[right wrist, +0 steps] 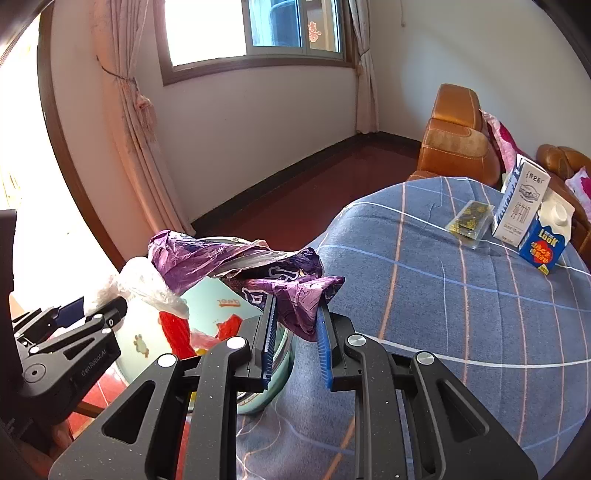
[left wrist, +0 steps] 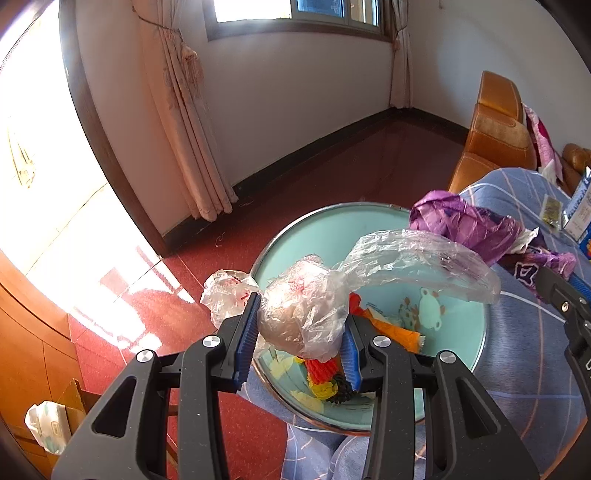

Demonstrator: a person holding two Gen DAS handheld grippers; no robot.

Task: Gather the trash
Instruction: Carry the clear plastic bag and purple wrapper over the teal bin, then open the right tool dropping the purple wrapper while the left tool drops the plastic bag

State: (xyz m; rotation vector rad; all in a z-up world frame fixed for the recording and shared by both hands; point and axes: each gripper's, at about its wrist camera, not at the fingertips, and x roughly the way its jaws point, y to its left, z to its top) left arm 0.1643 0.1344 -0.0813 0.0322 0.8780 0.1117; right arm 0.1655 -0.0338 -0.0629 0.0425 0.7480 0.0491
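Left claw [left wrist: 301, 332] clamped on clear bag [left wrist: 306, 314], right claw [right wrist: 295, 321] on purple bag [right wrist: 299, 299] — over basin [left wrist: 332, 236]; cartons [right wrist: 532, 218], packet [right wrist: 469, 219] left on bed [right wrist: 443, 295].

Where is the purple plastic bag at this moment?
The right tool holds the purple plastic bag at centre of the right wrist view, above the teal basin rim, beside the checked blue cloth.

A blue checked bedspread [right wrist: 461, 295] covers the bed on the right. Beyond it stands an orange leather armchair [right wrist: 458, 147] with a pink patterned cloth [right wrist: 498, 136] draped over its side. Pink curtains [left wrist: 181, 122] hang tied back beside the window [right wrist: 258, 33]. The floor [left wrist: 314, 173] is dark red, sunlit on the left. A tissue pack [left wrist: 48, 428] sits in a cardboard box at lower left.
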